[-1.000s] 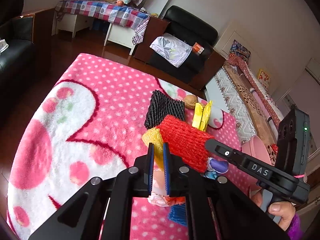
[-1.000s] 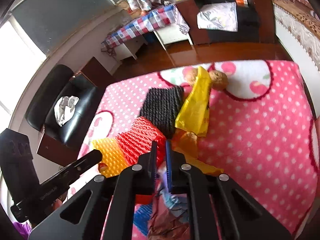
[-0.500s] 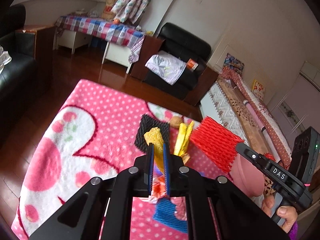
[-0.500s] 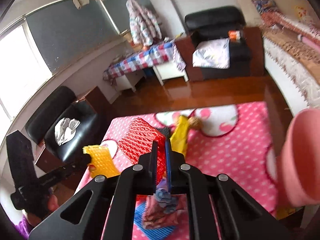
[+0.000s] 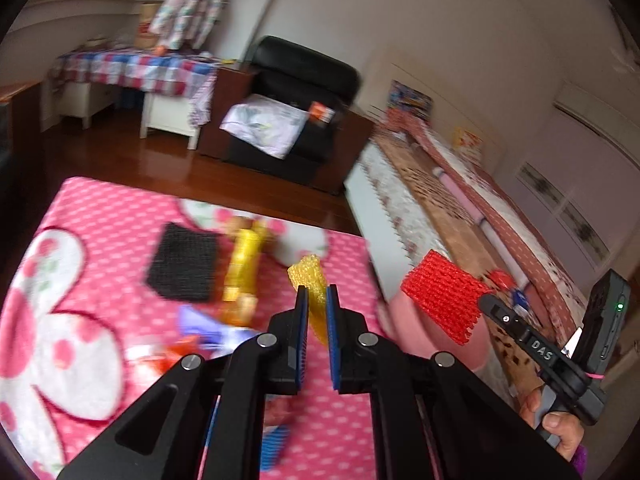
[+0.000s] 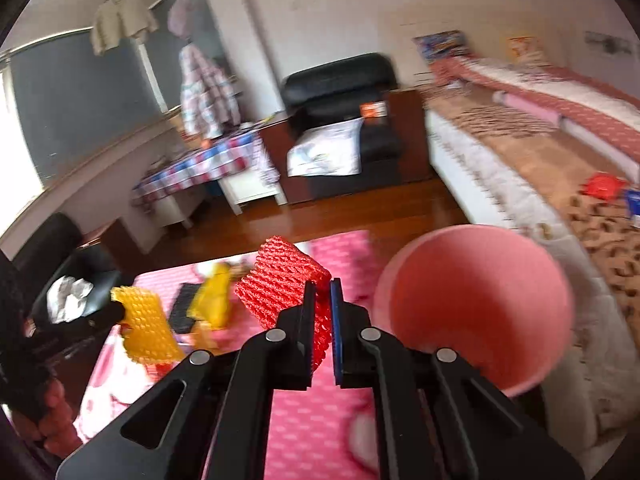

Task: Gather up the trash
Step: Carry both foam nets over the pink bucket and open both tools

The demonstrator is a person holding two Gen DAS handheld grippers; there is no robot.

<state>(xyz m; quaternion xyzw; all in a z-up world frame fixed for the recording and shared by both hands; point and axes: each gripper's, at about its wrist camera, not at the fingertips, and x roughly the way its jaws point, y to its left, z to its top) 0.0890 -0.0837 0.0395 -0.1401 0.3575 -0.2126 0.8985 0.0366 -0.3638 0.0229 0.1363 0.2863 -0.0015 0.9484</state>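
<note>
My left gripper point(image 5: 316, 296) is shut on a yellow foam net point(image 5: 310, 280) and holds it above the pink dotted blanket point(image 5: 100, 216). My right gripper point(image 6: 322, 292) is shut on a red foam net point(image 6: 280, 284), held in the air just left of a pink bin point(image 6: 476, 304). In the left wrist view the red net point(image 5: 444, 300) hangs over the pink bin point(image 5: 408, 320) at the blanket's right edge. The yellow net also shows in the right wrist view point(image 6: 146, 328).
On the blanket lie a black foam net point(image 5: 184, 260), a yellow wrapper point(image 5: 244, 268), purple and orange wrappers point(image 5: 200, 332) and a blue scrap point(image 5: 276, 444). A bed point(image 6: 560, 160) runs along the right. A black armchair point(image 5: 296, 96) stands beyond the wooden floor.
Both grippers have swung right, carrying their nets. The red net now sits beside the pink bin, and the yellow net has moved toward the blanket's right edge.
</note>
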